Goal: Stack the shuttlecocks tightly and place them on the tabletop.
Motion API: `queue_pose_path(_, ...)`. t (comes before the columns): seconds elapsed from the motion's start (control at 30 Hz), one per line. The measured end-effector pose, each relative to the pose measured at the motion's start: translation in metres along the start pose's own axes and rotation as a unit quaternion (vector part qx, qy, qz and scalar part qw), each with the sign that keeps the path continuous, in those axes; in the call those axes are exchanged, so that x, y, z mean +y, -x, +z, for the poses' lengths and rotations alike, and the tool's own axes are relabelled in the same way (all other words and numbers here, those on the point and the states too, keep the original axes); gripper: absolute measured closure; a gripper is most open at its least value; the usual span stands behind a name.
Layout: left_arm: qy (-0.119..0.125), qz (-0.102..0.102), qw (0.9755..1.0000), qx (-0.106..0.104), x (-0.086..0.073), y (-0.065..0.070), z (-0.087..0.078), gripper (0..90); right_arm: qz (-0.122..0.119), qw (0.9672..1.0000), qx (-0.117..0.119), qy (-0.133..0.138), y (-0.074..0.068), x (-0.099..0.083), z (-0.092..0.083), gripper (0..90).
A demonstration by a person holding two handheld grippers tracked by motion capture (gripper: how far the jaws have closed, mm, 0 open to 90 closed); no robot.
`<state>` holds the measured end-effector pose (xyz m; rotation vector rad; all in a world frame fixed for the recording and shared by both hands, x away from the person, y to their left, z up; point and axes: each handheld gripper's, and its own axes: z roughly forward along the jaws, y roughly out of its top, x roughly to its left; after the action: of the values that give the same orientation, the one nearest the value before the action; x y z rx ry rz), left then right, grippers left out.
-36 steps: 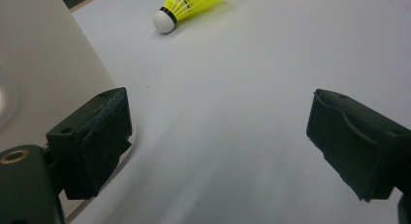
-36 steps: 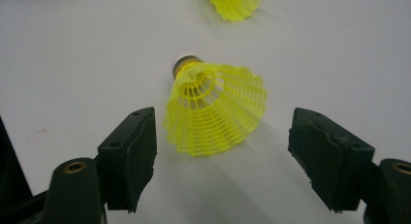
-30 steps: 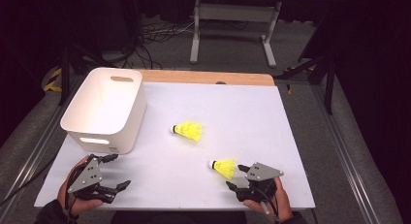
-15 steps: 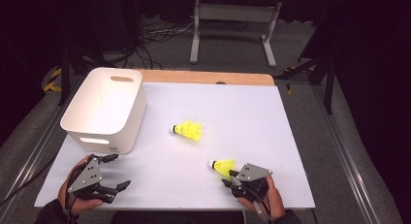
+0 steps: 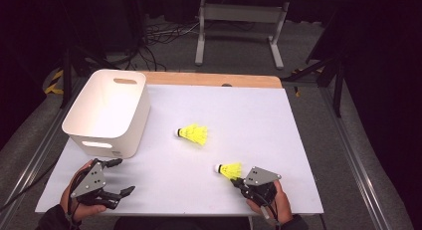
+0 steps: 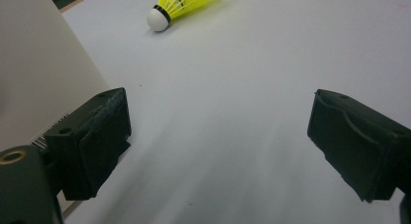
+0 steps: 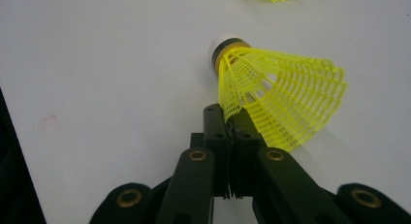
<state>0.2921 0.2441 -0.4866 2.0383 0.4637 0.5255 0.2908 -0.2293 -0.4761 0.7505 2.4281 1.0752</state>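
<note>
Second shuttlecock [image 5: 193, 134] and bin [image 5: 107, 112] lie apart from right tool [image 5: 242, 181].

High overview, gripper close-ups, shared shuttlecock [image 5: 230, 170]

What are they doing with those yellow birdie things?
A person holds a hand-held gripper in each hand at a white table. The right hand-held gripper has just been closing and now pinches the skirt edge of the nearer yellow shuttlecock, which lies on its side. The left hand-held gripper waits open beside the white bin, holding nothing. A second shuttlecock lies mid-table. They probably go into the bin.
</note>
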Motion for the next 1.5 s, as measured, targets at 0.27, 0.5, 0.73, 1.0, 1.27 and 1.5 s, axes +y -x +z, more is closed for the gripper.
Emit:
queue_pose_path(0.27, 0.000, 0.001, 1.0000, -0.002, 0.000, 0.000, 0.000, 9.0, 0.000, 0.9999, -0.004, 0.011, 0.004, 0.003, -0.002, 89.4)
queue_pose_path(0.5, 0.001, 0.004, 1.0000, -0.005, 0.000, 0.000, 0.001, 9.0, 0.010, 0.9996, -0.009, 0.025, 0.015, 0.006, -0.002, 89.6)
queue_pose_path(0.73, 0.000, 0.006, 1.0000, -0.004, 0.000, -0.001, 0.000, 9.0, 0.010, 0.9994, -0.018, 0.029, 0.025, 0.012, 0.001, 89.9)
queue_pose_path(1.0, 0.002, 0.005, 1.0000, -0.006, 0.000, 0.000, 0.001, 9.0, 0.006, 0.9991, -0.025, 0.035, 0.033, 0.018, 0.002, 90.0)
queue_pose_path(1.27, 0.003, 0.004, 1.0000, -0.003, 0.000, 0.000, 0.001, 9.0, -0.001, 0.9988, -0.031, 0.038, 0.040, 0.025, 0.005, 90.0)
queue_pose_path(1.5, 0.002, 0.003, 1.0000, -0.003, -0.002, 0.000, 0.000, 9.0, -0.001, 0.9988, -0.032, 0.038, 0.050, 0.030, 0.010, 90.0)
